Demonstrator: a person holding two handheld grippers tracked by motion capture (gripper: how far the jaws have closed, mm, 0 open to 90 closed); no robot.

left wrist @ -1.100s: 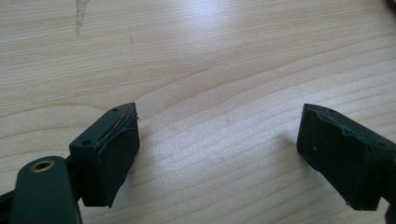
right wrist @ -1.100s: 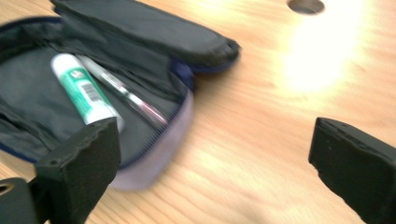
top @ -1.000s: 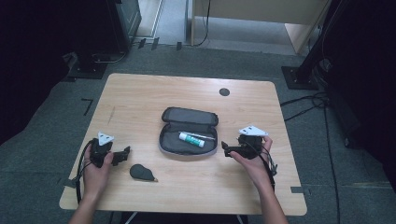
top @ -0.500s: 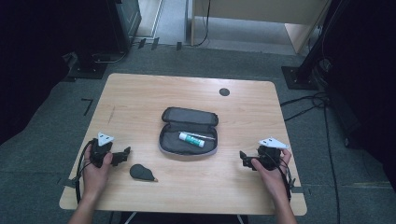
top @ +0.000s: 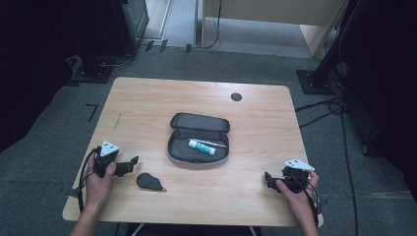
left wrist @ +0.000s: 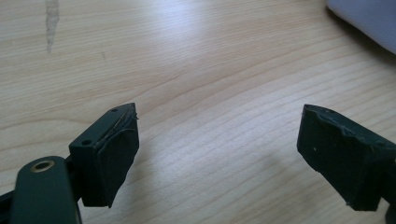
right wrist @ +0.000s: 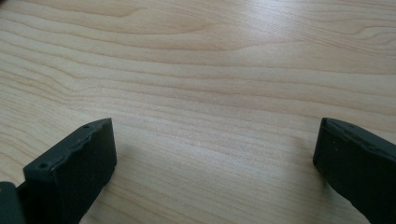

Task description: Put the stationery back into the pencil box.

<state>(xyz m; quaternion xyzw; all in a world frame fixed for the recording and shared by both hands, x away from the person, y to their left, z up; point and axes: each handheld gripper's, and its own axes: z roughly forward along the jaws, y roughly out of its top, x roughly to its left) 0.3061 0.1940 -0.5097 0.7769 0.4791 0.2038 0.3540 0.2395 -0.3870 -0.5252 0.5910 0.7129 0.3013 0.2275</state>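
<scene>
Grey pouch [top: 198, 145] lies unzipped holding a glue stick [top: 201, 146]; each hand-held gripper gapes empty.

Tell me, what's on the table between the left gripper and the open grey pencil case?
In the high view, a small dark teardrop-shaped object lies on the wooden table, between the left gripper and the open grey zip pencil case, nearer the gripper.

On the table [top: 147, 98] there are one open pencil case [top: 199, 139], one glue stick [top: 201, 146], one small black object [top: 149, 181] and two grippers.
</scene>
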